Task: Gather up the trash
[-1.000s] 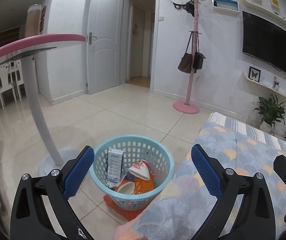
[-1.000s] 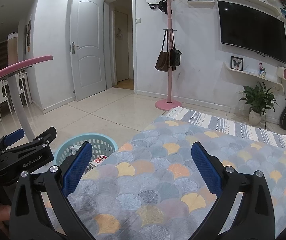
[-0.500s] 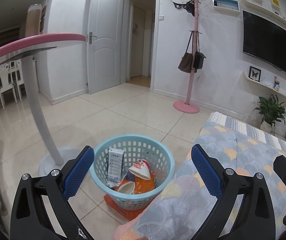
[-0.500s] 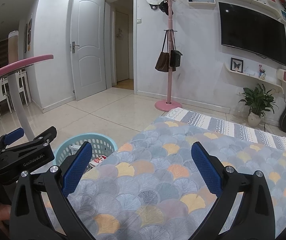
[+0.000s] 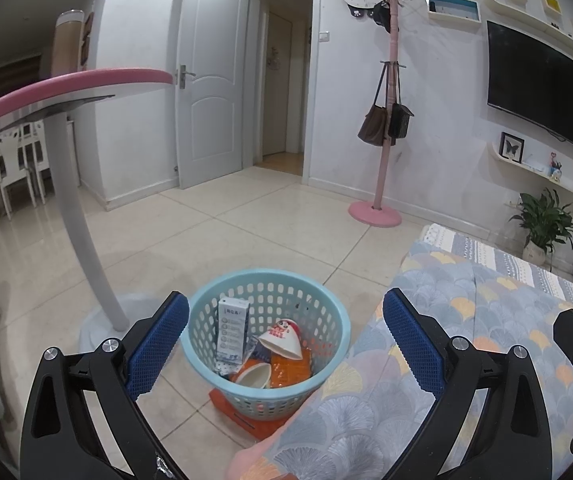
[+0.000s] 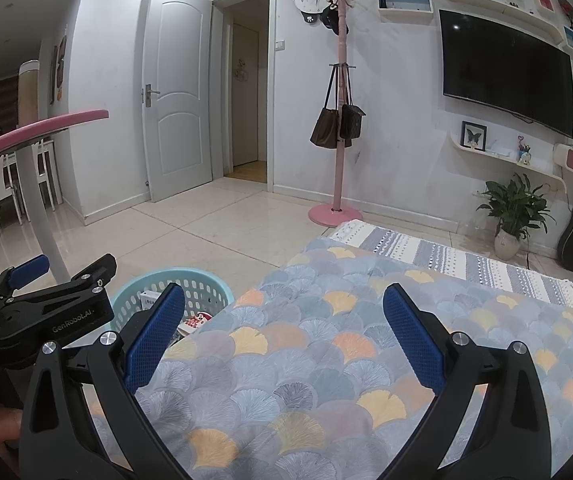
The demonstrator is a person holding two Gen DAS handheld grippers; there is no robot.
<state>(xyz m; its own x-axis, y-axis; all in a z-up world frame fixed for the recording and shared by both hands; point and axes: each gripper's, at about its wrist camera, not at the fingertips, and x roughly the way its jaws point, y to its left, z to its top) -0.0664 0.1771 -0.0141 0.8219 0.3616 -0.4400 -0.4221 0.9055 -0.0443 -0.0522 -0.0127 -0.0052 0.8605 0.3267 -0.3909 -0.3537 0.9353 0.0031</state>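
Two wide grippers, basket (image 5: 265, 344) below left gripper (image 5: 284, 346)

We are looking down close from the left wrist onto the pale blue perforated plastic basket (image 5: 266, 336); from the right wrist we are facing across the fan-patterned bedspread (image 6: 326, 364), sharing basket (image 6: 190, 292) and pink coat stand (image 6: 338, 120).

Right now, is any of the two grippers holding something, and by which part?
Nothing is held. The left gripper is open above the blue basket, and the right gripper is open over the patterned blanket.
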